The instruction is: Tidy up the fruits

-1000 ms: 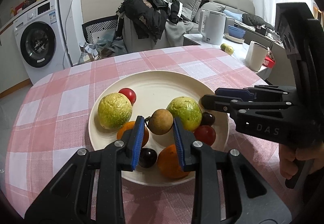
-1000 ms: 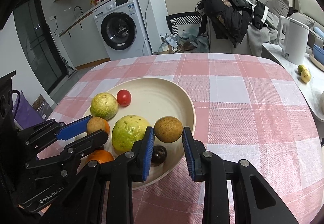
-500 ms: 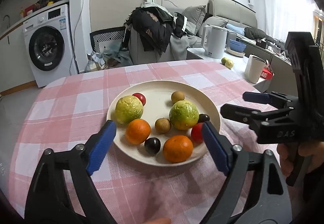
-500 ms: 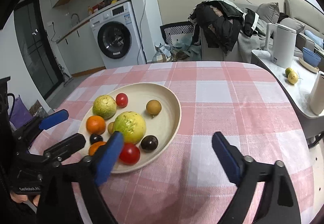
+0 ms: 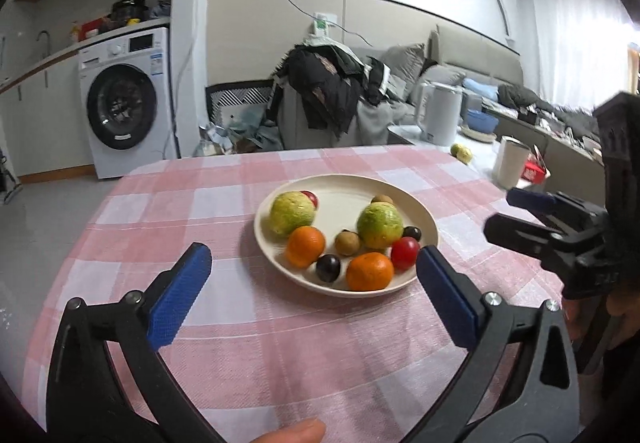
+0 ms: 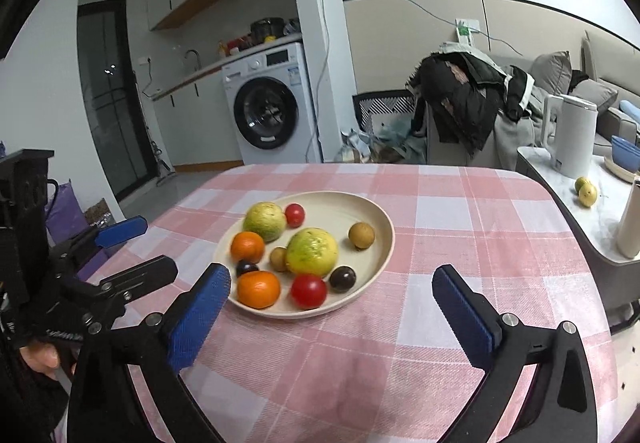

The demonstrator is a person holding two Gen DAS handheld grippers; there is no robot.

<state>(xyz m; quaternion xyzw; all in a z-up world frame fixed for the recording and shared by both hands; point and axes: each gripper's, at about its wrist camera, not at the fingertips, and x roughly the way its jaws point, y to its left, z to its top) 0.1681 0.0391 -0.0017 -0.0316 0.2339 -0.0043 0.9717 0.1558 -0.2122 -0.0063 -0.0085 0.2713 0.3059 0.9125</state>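
Observation:
A cream plate (image 5: pixel 344 191) (image 6: pixel 380 239) on the pink checked table holds two green guavas (image 5: pixel 292 213) (image 5: pixel 380 225), two oranges (image 5: pixel 305 241) (image 5: pixel 369 271), two brown longans (image 5: pixel 347 243) (image 6: pixel 361 235), two red tomatoes (image 5: pixel 405 253) (image 6: pixel 295 214) and two dark plums (image 5: pixel 328 268) (image 6: pixel 343 278). My left gripper (image 5: pixel 314 297) is open and empty, held back above the table in front of the plate. My right gripper (image 6: pixel 332 307) is open and empty, also held back from the plate. The right gripper (image 5: pixel 556 219) shows at the right of the left wrist view.
The table's far edge (image 5: pixel 280 155) faces a washing machine (image 5: pixel 124 103) and a chair piled with clothes (image 5: pixel 328 91). A side counter to the right holds a white kettle (image 6: pixel 570 135), a white cup (image 5: pixel 512 163) and small yellow-green fruits (image 6: pixel 586 193).
Both grippers let go of the brown longans, which now lie on the plate. Both jaws opened wide and both grippers pulled back and up from the plate.

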